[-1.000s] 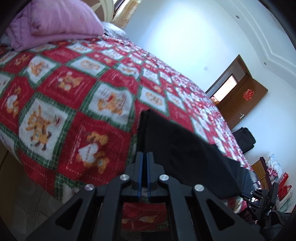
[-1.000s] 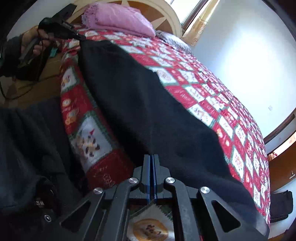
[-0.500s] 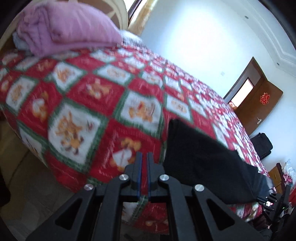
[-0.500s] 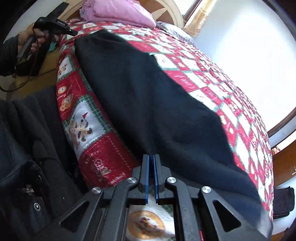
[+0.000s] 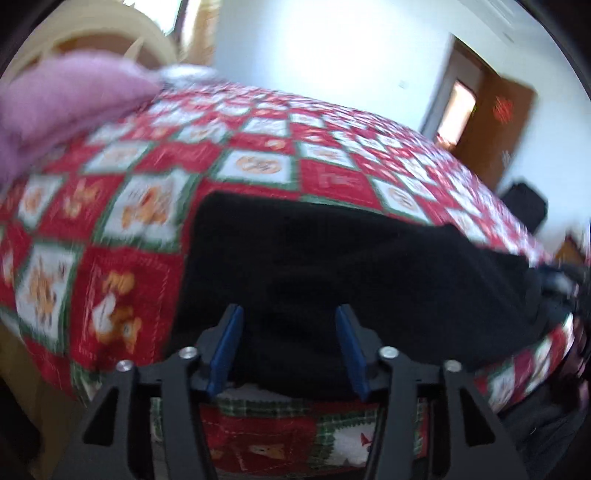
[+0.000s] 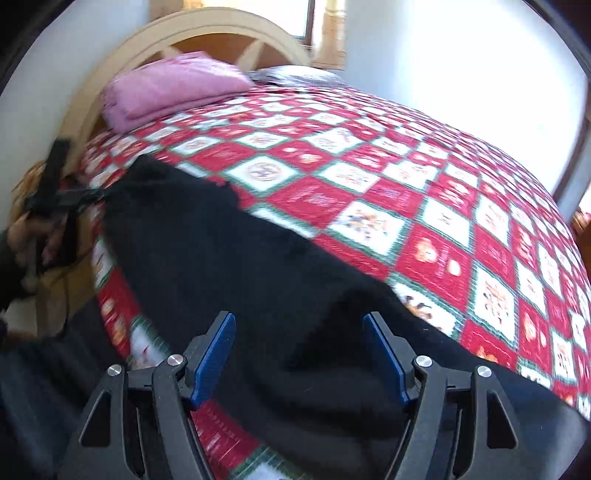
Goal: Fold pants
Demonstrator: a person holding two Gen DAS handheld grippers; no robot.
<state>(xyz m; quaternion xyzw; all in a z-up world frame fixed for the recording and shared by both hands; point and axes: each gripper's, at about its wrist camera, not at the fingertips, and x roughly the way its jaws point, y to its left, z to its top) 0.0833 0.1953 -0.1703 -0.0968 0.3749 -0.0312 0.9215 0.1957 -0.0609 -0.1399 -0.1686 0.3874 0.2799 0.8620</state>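
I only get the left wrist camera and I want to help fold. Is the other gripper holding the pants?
Observer: No. The right gripper has just been opening; its fingers stand apart above the black pants, pressing nothing.
Operator: What does my end look like from there?
Observer: A hand holds your left gripper, also just opening, beside the pants' far corner near the headboard.

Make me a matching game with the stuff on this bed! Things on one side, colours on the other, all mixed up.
Things:
1. pants
2. folded blanket
3. bedspread
4. gripper pads

Colours:
A. blue
B. red, white and green checks
C. black
D. pink

Pairs: 1-C, 2-D, 3-B, 4-A
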